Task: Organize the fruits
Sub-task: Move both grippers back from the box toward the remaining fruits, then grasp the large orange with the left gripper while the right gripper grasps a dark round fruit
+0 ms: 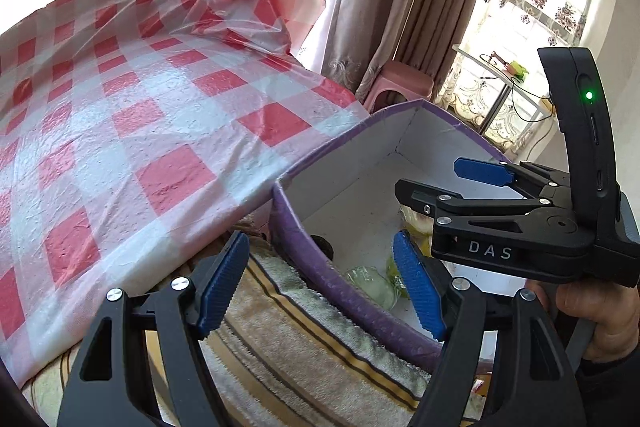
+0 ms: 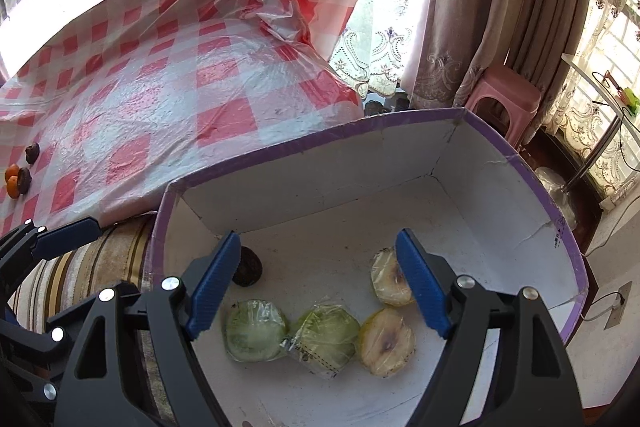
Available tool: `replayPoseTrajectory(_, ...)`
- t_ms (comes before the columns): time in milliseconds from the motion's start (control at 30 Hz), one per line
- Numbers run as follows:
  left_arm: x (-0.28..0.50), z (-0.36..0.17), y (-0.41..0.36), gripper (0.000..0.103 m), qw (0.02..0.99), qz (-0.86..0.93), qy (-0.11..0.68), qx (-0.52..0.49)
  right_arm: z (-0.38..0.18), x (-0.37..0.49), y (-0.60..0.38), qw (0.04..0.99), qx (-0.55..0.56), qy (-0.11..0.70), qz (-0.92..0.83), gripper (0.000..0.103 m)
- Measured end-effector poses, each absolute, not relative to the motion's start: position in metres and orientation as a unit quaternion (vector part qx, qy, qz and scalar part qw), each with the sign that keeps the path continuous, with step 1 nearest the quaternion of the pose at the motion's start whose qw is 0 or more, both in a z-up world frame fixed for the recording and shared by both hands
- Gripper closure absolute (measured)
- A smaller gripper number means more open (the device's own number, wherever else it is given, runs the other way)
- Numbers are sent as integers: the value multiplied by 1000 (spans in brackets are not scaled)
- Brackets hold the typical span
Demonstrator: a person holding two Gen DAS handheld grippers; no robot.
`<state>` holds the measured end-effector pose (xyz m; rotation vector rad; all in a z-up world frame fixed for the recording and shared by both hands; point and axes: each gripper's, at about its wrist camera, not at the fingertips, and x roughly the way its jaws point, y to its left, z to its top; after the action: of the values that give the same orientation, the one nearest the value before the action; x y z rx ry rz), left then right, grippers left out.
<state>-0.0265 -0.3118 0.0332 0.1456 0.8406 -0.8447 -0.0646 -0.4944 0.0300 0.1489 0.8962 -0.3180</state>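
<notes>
Fruit is split btw two places. In the box: two wrapped green halves and side by side near its near wall, a pale cut half touching the second green one, another pale half just beyond it twd the right wall, and a dark round fruit near the left wall. All lie flat on the box floor, loosely grouped, likely bc they get dropped in from above rather than arranged.

Left to collect: two oranges and two dark fruits clustered at the table's far left edge, well apart from the box.

Right gripper hangs over the box interior, fingers spread wide, holding nothing; prob. a spot above the pile for a release w/o knocking the walls. Left gripper is also wide open and empty, straddling the box's left wall, one finger outside over the striped towel, one inside.

Box sits on the towel off the table's near right corner, beside the checked cloth, so fruit travels a short way off the table edge. A pink stool stands behind.
</notes>
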Motion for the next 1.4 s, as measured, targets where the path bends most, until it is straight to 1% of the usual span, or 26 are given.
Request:
replayPoseTrajectory(433,6,46,-197,30,861,-321,395,-28,35,-30,-416,897,45,434,-68,23)
replayPoseTrajectory(633,14,48,-156,30,872,-290,391,-55,36,-17,-377,899,33,436,-31,23)
replayPoseTrajectory(867,21,49,-118,30,885,-250,386,-71,29,-2,-335,899,36,437,6,23)
replayPoseTrajectory(1167,33,49,-91,30,897,-206,383,-75,26,18,-296,900,37,434,32,23)
replayPoseTrajectory(1400,43,57,-51,30,918,-157,352,-99,29,35,-273,903,27,427,47,23)
